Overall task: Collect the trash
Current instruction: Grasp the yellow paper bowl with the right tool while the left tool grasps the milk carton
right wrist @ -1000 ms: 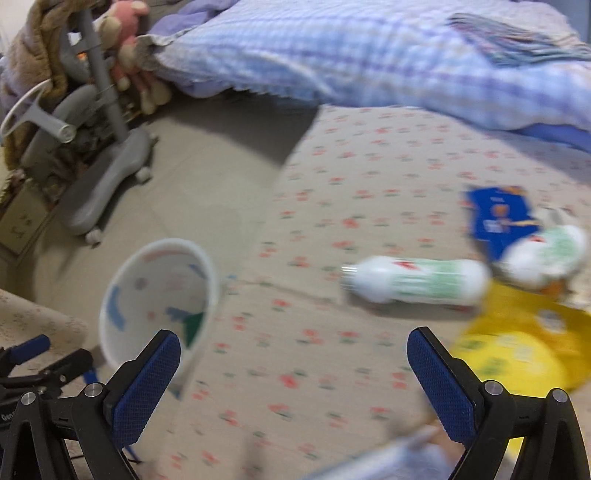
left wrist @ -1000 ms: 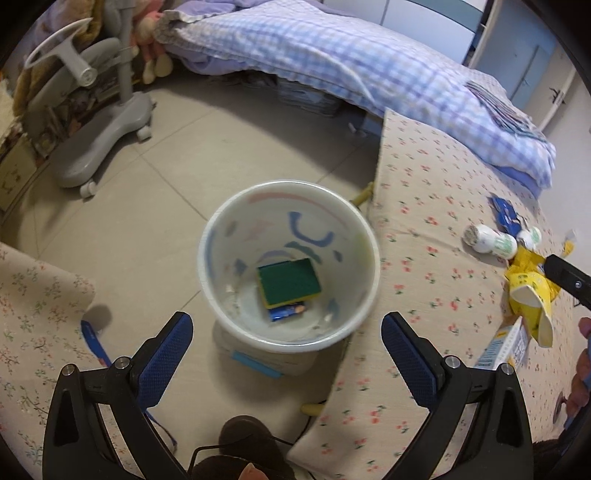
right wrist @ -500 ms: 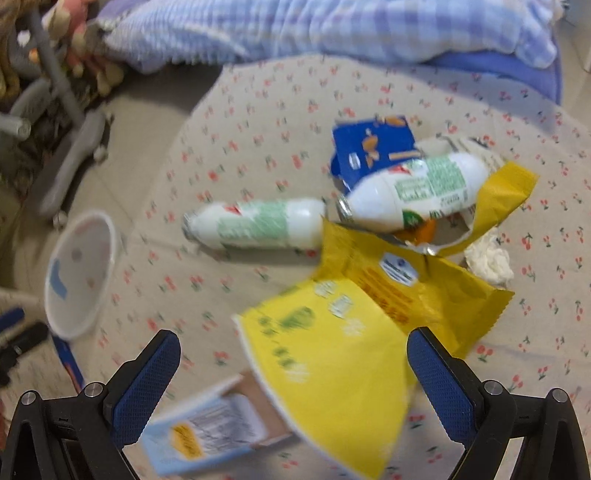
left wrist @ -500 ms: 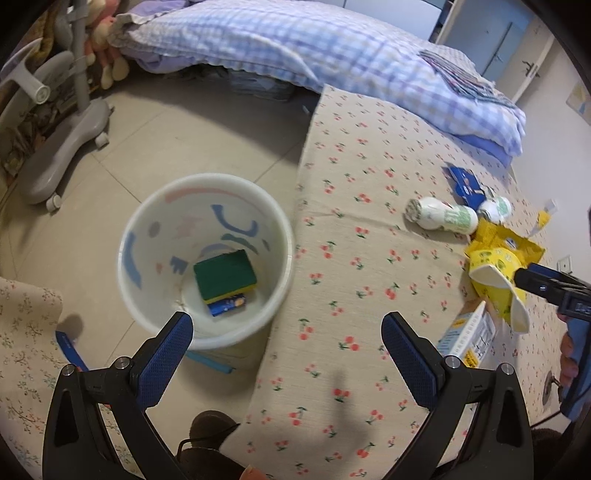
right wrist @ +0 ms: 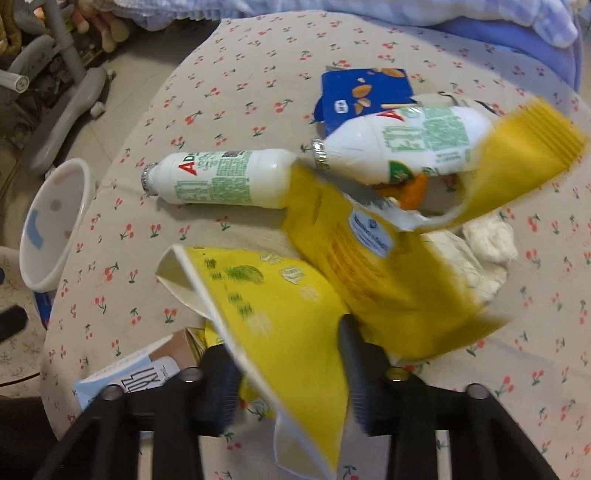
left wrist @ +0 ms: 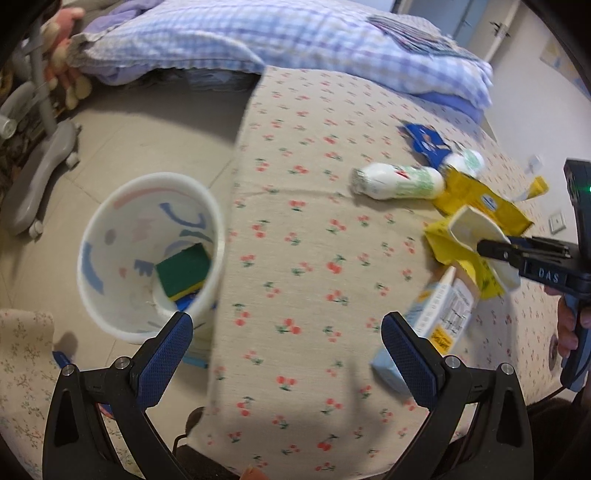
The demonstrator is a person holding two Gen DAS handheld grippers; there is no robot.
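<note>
My right gripper [right wrist: 288, 354] is shut on a flattened yellow paper cup [right wrist: 266, 306], its fingers pinching the cup from both sides; it also shows in the left wrist view [left wrist: 476, 240]. Beside it lie a yellow snack bag [right wrist: 373, 251], two white drink bottles [right wrist: 221, 177] [right wrist: 406, 144], a blue packet [right wrist: 365, 92], a crumpled tissue [right wrist: 489, 236] and a light blue carton [left wrist: 432, 332]. My left gripper [left wrist: 286, 347] is open and empty above the table's near edge. The white trash bin [left wrist: 110, 229] stands on the floor at left and holds a green sponge [left wrist: 183, 271].
The trash lies on a round table with a cherry-print cloth [left wrist: 314, 258]. A bed with a checked blue quilt [left wrist: 295, 33] is behind it. A grey chair base [left wrist: 40, 173] stands on the floor at far left.
My right gripper has come down onto the yellow cup and closed on it. My left gripper has shifted right, from over the bin to over the table.
</note>
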